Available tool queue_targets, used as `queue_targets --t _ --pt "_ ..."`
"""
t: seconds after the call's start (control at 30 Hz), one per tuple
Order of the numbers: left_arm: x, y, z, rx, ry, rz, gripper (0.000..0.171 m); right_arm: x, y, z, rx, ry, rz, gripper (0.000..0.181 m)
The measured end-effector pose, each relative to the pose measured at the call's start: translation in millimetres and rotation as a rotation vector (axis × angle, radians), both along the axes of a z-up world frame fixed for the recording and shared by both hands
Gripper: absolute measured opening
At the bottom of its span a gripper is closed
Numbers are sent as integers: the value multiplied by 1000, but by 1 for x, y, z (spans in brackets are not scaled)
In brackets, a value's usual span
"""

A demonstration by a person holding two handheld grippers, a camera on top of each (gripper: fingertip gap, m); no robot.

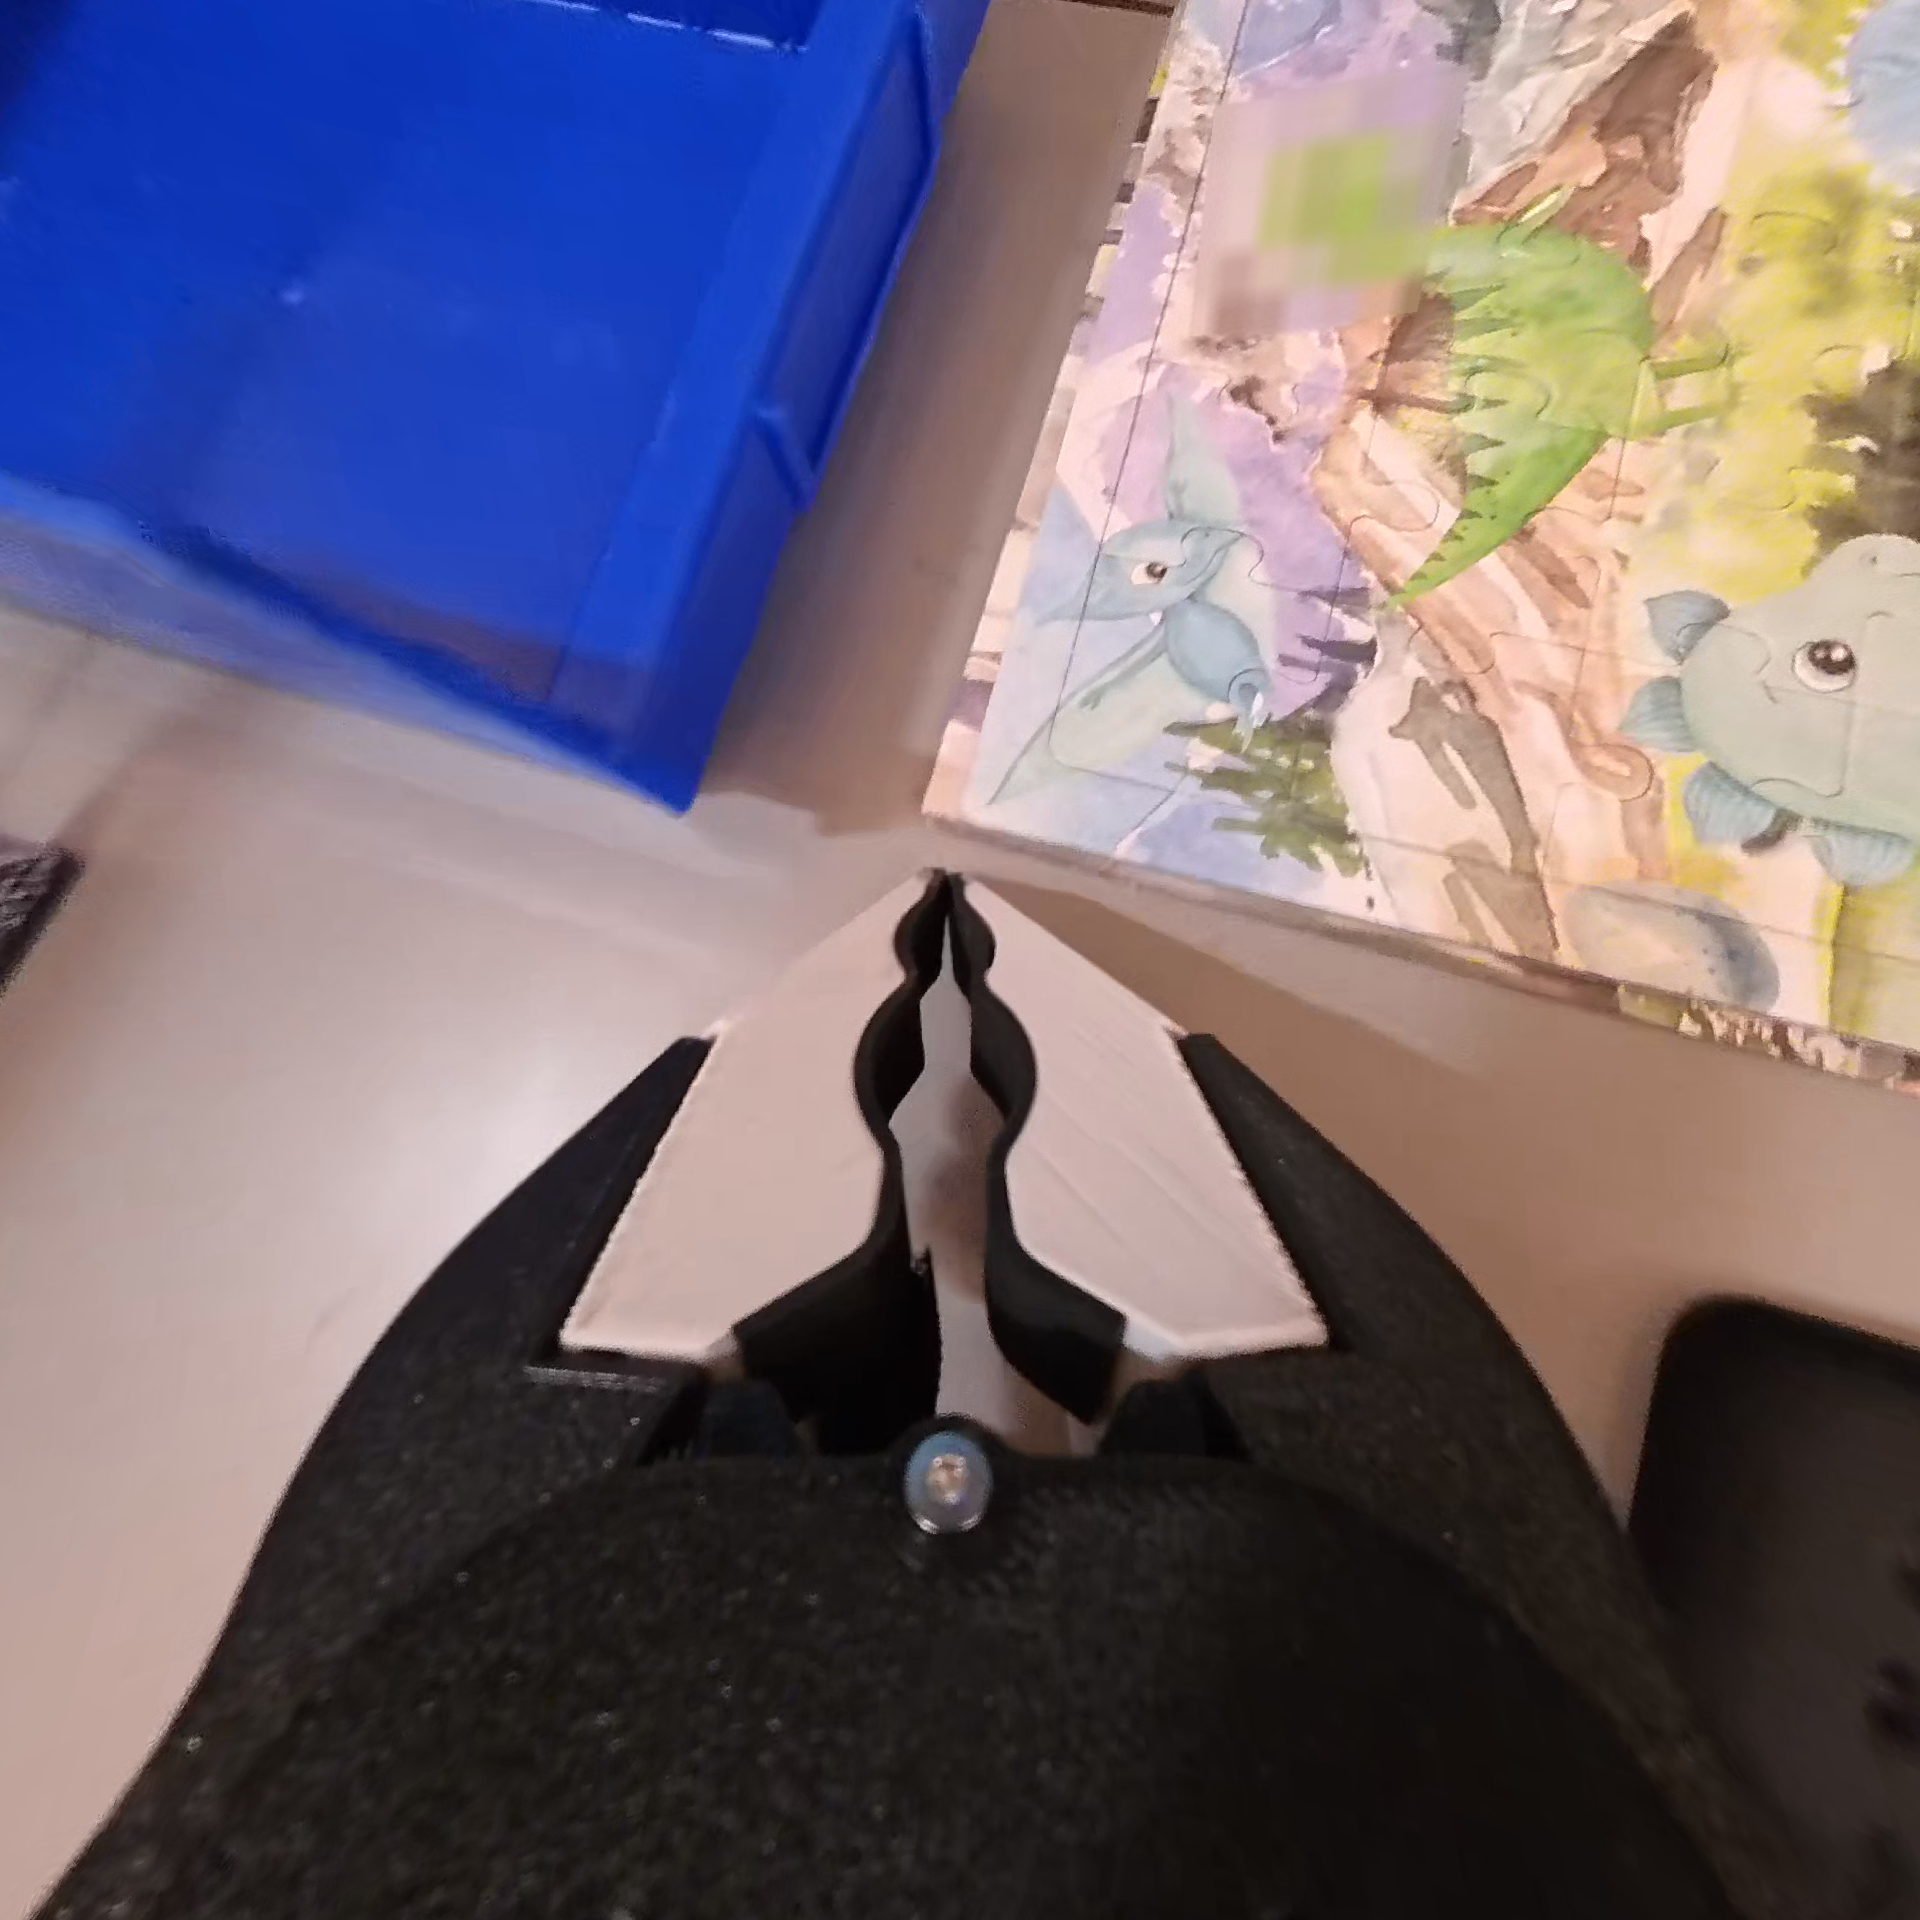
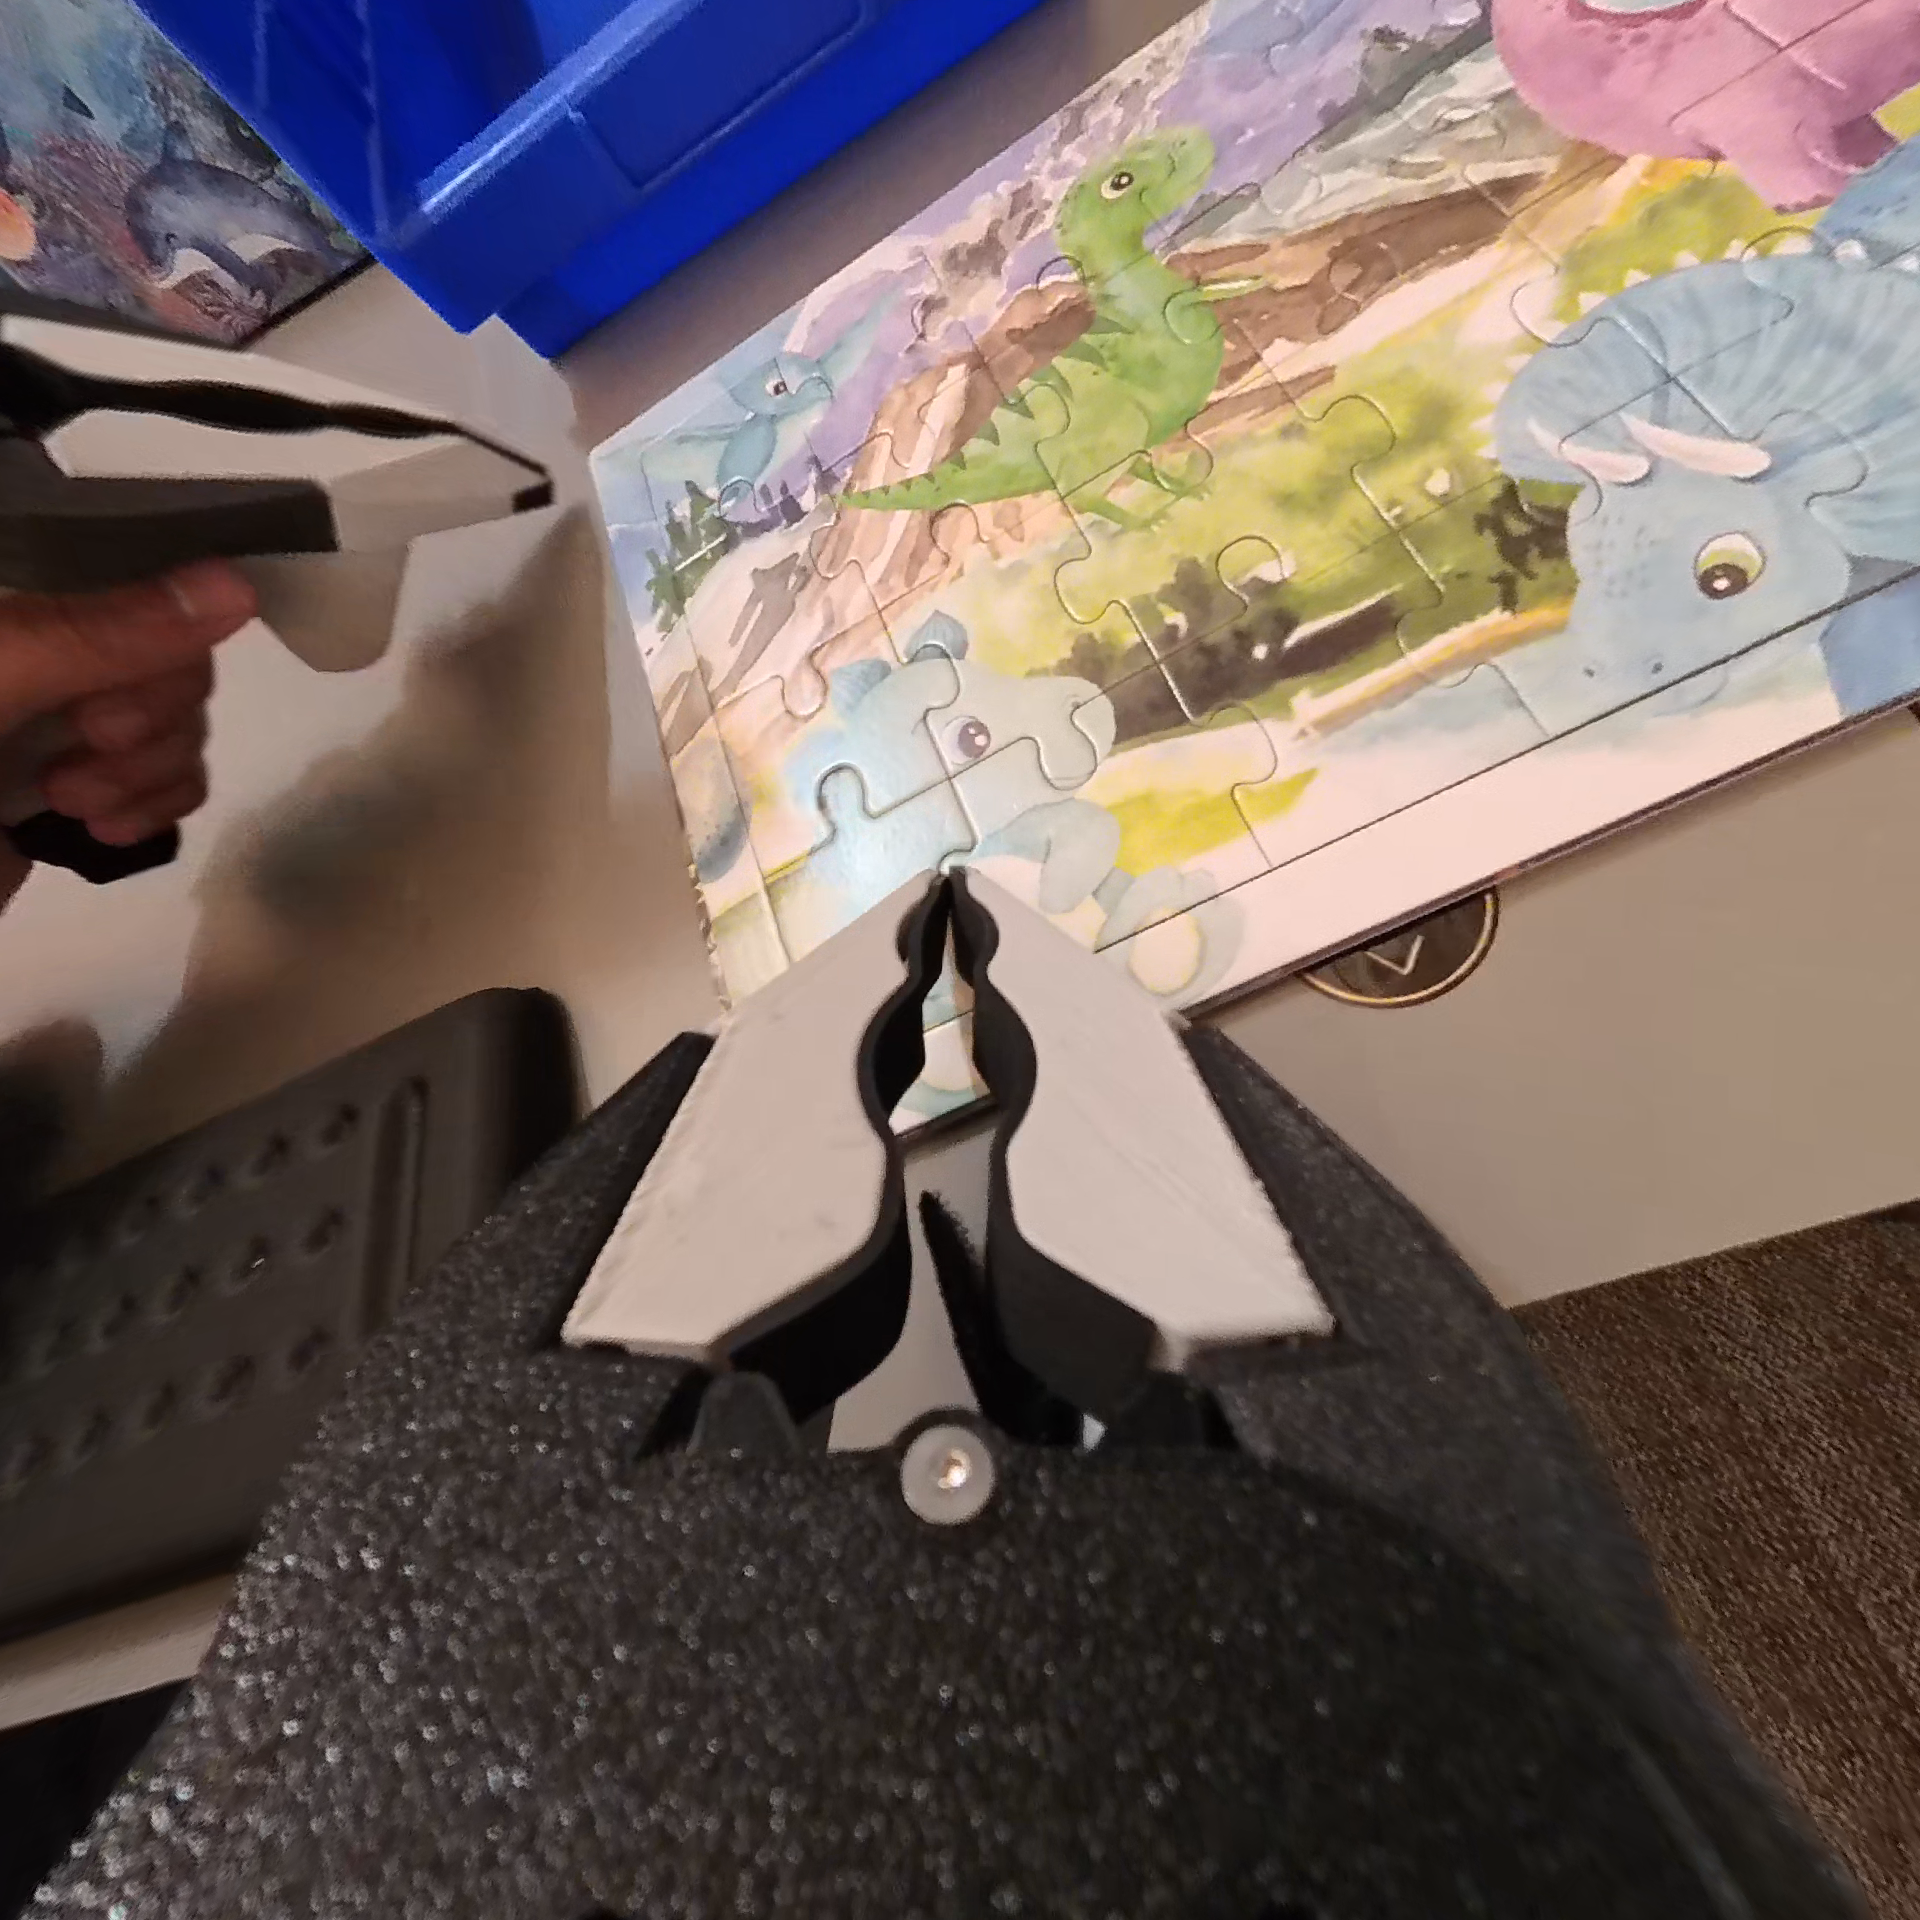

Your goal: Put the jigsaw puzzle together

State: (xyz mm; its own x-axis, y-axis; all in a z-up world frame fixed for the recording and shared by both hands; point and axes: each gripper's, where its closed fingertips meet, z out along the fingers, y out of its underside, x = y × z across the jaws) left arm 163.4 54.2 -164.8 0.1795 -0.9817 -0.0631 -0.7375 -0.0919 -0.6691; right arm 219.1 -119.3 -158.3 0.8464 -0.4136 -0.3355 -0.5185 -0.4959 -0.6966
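The dinosaur jigsaw puzzle point(image 2: 1195, 499) lies flat on the pale table with its pieces joined; no gaps show in the part I see. It also shows in the left wrist view point(image 1: 1455, 540) at the upper right. My right gripper point(image 2: 951, 883) is shut and empty, its tips over the puzzle's near edge by the pale blue dinosaur. My left gripper point(image 1: 943, 883) is shut and empty, just off the puzzle's near left corner above bare table. The left gripper also shows at the left of the right wrist view point(image 2: 520, 483), held by a hand point(image 2: 104, 717).
A blue plastic bin point(image 1: 416, 343) stands left of the puzzle, also in the right wrist view point(image 2: 582, 135). A second picture with sea animals point(image 2: 156, 197) lies at the far left. A black perforated object point(image 2: 260, 1247) sits near me. The table edge point(image 2: 1558, 1257) and brown carpet point(image 2: 1714, 1507) lie right.
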Motion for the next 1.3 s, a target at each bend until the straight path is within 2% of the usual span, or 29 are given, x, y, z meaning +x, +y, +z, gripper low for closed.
queue_targets --t 0.1,0.2,0.33,0.47,0.53,0.6,0.67,0.77,0.87,1.13,1.3 --pt "-49 8 22 18 -15 -2 0 -9 5 23 78 -56 18 0" --pt "-132 23 54 15 -115 57 10 -34 15 51 154 -106 91 8" --pt "-286 58 82 12 -202 325 35 -92 44 75 207 -132 244 22" --pt "-436 77 80 10 -220 656 62 -160 80 85 238 -135 410 45" --pt "-488 76 77 18 -252 776 67 -190 97 86 254 -136 472 50" --pt "-521 72 73 22 -287 848 68 -220 112 84 264 -115 531 53" --pt "-538 66 71 -4 -317 879 69 -247 124 84 275 -93 575 54" --pt "-548 59 76 4 -358 855 69 -281 137 86 282 -86 631 55" --pt "-558 58 81 53 -357 843 69 -297 145 86 253 -132 635 55" --pt "-549 55 78 -29 -372 761 65 -296 140 82 199 -212 593 55" --pt "-516 49 85 -73 -381 665 68 -269 124 92 217 -220 540 59"
